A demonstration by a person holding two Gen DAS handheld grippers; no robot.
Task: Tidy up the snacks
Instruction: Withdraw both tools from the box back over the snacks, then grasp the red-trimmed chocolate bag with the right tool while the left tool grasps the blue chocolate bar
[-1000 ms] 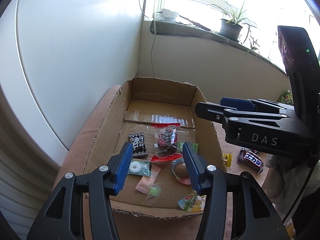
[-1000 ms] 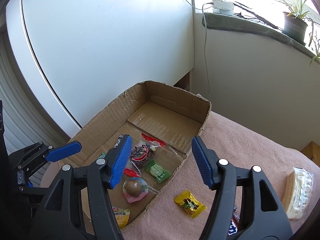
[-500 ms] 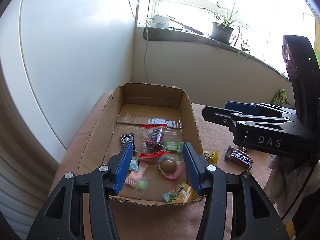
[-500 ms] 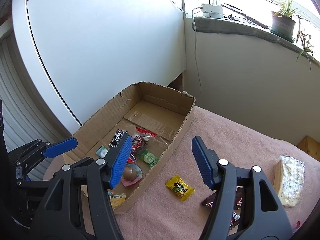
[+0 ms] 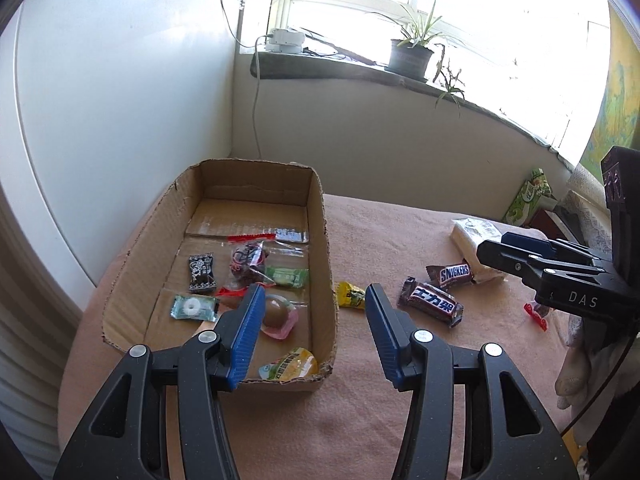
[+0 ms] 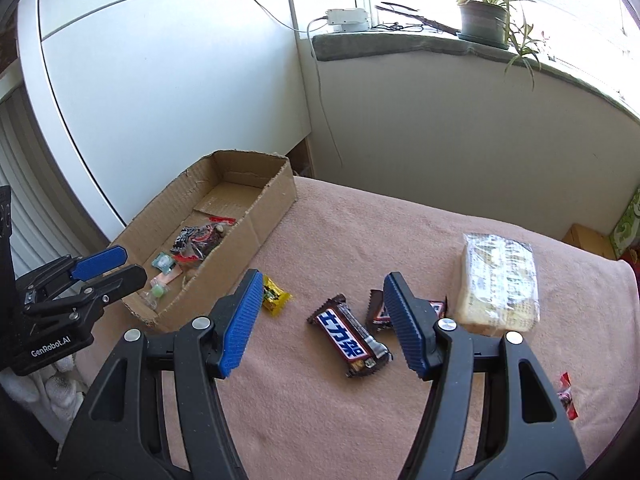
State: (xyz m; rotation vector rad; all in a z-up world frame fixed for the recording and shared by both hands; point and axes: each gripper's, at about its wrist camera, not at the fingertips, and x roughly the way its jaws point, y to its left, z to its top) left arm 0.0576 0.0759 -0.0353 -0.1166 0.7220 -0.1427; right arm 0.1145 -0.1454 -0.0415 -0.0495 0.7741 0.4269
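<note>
Right wrist view: my right gripper (image 6: 318, 322) and left gripper (image 5: 312, 336) gape empty; cardboard box (image 6: 276, 200) part-filled, Snickers bar (image 6: 348, 338) remains outside.

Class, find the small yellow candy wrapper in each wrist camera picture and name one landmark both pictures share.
Left wrist view: the yellow candy wrapper lies on the pink cloth just right of the cardboard box.
Right wrist view: the wrapper lies centre-left, beside the box's near wall.
Shared landmark: the potted plant on the windowsill.
</note>
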